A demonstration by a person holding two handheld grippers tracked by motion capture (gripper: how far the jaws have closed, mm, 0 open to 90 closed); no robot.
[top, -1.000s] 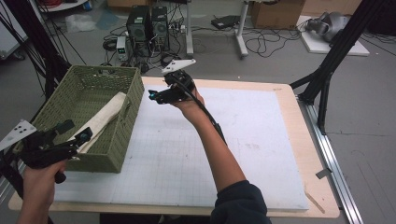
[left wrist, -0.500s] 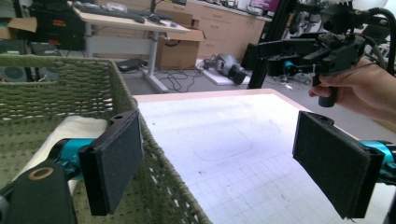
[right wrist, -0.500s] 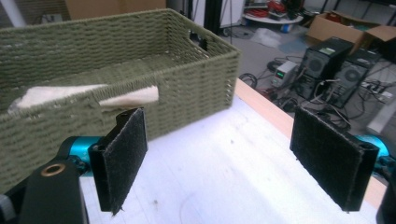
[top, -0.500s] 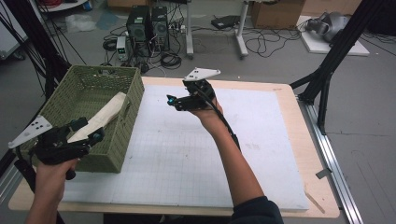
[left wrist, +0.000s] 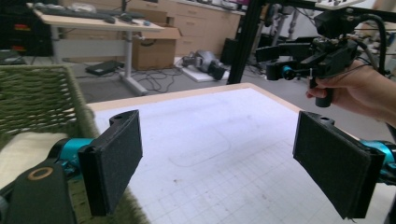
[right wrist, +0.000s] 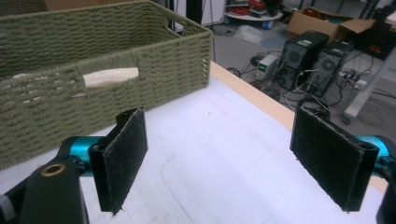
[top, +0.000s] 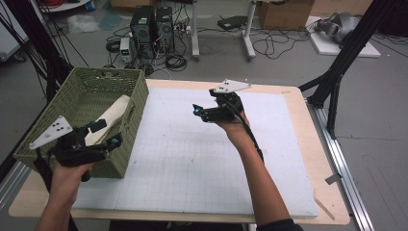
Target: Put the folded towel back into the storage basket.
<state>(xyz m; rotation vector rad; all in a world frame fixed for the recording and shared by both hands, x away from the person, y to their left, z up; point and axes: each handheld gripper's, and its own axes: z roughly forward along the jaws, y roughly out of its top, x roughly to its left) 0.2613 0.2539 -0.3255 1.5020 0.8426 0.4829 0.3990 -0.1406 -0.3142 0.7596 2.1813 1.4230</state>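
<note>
Woven green basket (right wrist: 93,60) shows pale, perhaps cloth, bundle (right wrist: 111,76) through its handle slot.

High view sits above the person's side, looking forward and down over the whole white mat (top: 202,159) and floor beyond. Left gripper view rides low and close behind its own pads (left wrist: 114,161), facing across the mat; the other hand's gripper (left wrist: 280,63) shows beyond the far pad. Right gripper view looks between its pads (right wrist: 122,156) toward the green basket (right wrist: 93,70), probably from mid-table. All three share mat and basket.
</note>
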